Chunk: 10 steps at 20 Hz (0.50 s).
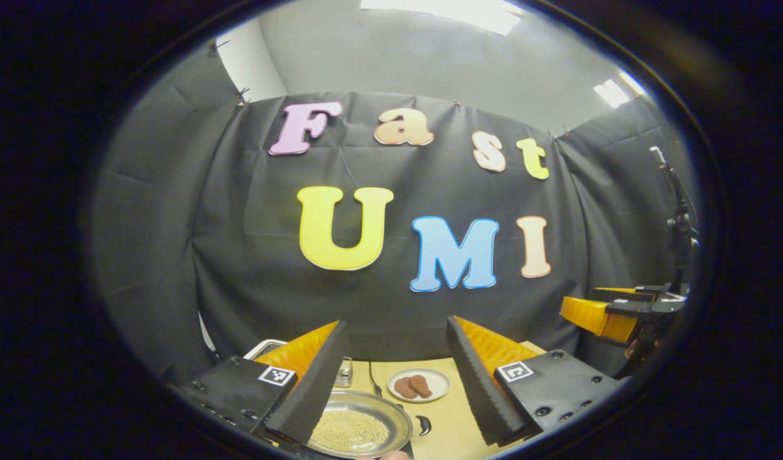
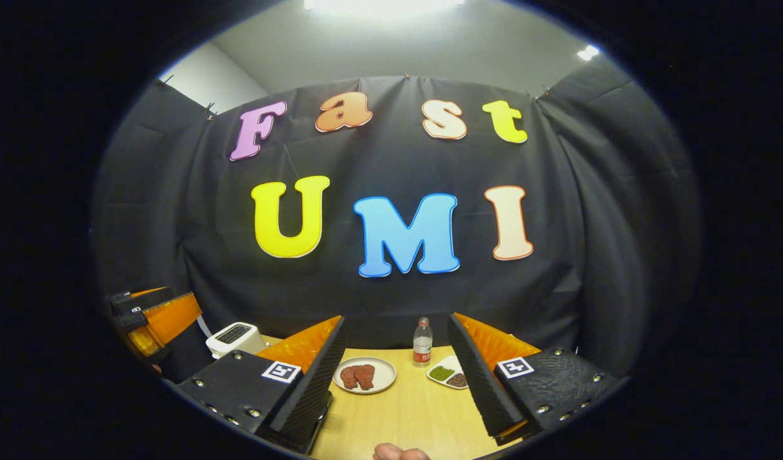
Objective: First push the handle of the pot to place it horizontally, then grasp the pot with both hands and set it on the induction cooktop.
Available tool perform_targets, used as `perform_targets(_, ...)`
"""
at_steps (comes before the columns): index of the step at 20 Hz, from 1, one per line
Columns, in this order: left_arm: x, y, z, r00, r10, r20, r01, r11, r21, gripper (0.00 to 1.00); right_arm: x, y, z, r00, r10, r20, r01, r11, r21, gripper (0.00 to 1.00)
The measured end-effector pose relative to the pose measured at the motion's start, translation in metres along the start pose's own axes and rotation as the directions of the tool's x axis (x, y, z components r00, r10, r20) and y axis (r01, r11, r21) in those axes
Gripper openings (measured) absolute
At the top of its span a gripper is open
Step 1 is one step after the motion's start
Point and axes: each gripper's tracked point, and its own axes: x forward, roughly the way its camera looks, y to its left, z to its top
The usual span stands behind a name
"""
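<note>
The pot (image 1: 359, 429) is a shallow silver pan holding pale yellow grains. It sits low in the left gripper view, partly behind my left gripper's left finger (image 1: 314, 390). A short dark handle (image 1: 424, 425) sticks out at its right rim. My left gripper (image 1: 396, 324) is held above and in front of the pot, open and holding nothing. My right gripper (image 2: 396, 319) is also open and holding nothing, raised over the wooden table (image 2: 404, 415). Each gripper shows at the edge of the other's view, the right gripper (image 1: 605, 316) and the left gripper (image 2: 155, 319).
A plate of brown meat pieces (image 1: 420, 385) (image 2: 364, 375) lies behind the pot. Further back stand a bottle (image 2: 422, 342), a dish of green and dark bits (image 2: 452, 374), a white toaster (image 2: 234, 338) and a small glass item (image 1: 344, 372). A hand (image 2: 401, 453) shows at the bottom edge.
</note>
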Motion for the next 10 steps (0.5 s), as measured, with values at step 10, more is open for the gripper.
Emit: perform_targets(10,-0.004,0.014,-0.001,1.000,0.011,-0.020,-0.011,1.000,-0.023,0.99,-0.008,0.001,-0.004,1.000,-0.027,0.000,0.027,0.999,0.024,0.96)
